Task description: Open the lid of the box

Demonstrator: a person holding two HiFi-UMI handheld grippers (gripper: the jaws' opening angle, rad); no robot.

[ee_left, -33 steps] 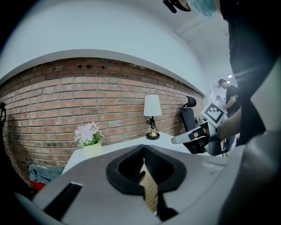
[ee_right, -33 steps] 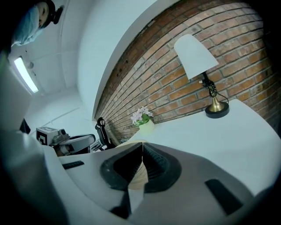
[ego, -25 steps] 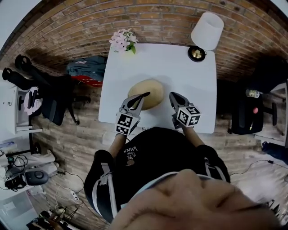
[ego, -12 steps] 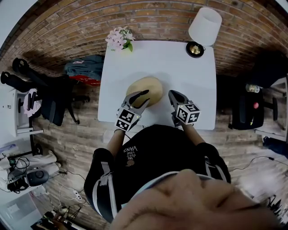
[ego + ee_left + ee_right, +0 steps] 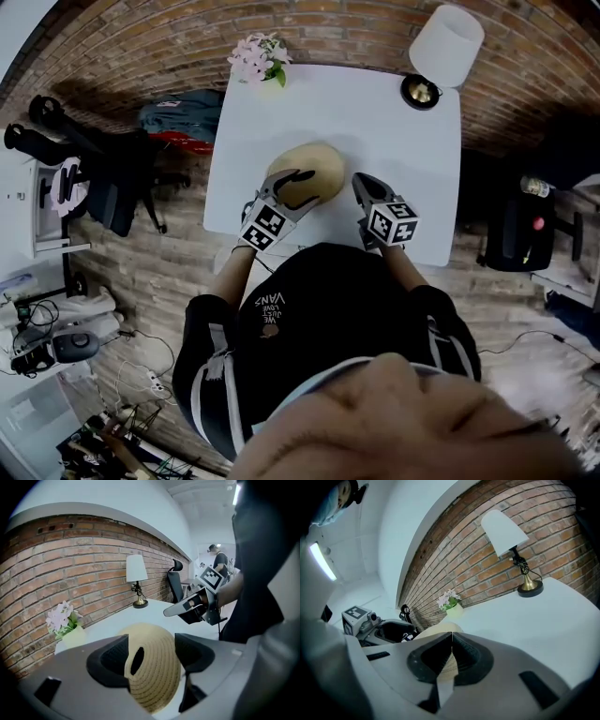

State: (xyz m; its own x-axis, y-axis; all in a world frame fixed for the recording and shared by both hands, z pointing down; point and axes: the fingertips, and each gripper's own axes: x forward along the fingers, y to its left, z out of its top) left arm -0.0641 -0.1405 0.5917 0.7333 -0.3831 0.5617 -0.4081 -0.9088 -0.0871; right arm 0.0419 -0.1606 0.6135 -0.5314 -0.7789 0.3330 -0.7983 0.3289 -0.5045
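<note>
The left gripper, whose jaws have just been opening, is held spread around the pale woven straw dome-shaped box, which is seen between the pads but is not pressed by them. The box is set near the front edge of the white table. If the pads are closed on the rounded weave, a slip could be caused, or the whole box dragged. The lid's seam cannot be made out, nor what the dark oval is. The right gripper is pressed together, empty, just beside the box
</note>
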